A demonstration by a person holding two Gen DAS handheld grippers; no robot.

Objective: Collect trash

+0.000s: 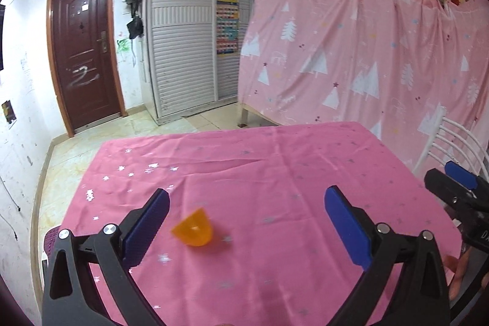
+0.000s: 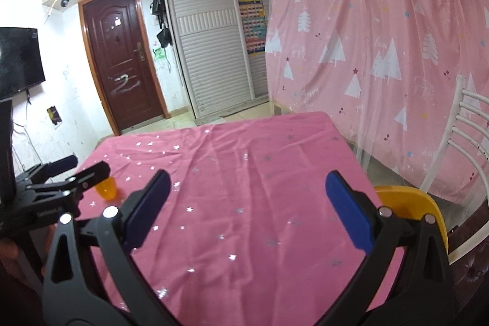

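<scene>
Blue-padded fingers of the left gripper [image 1: 246, 219] stand spread wide over the table [image 1: 305, 173], which is draped in pink cloth with silver stars. Between them, nearer the left finger, is a small orange cup [image 1: 193, 229]. It looks tilted and blurred, and whether it rests on the cloth or is in the air cannot be told. Nothing is pinched in the jaws.

Over the table's right part, the right gripper [image 2: 247, 210] is likewise spread wide and holds nothing. In its view the cup [image 2: 107, 190] shows at the left, partly behind the left gripper [image 2: 70, 173]. A yellow bin [image 2: 409, 203] sits just off the table's right edge, behind the right finger, beside a white chair [image 2: 467, 124].
</scene>
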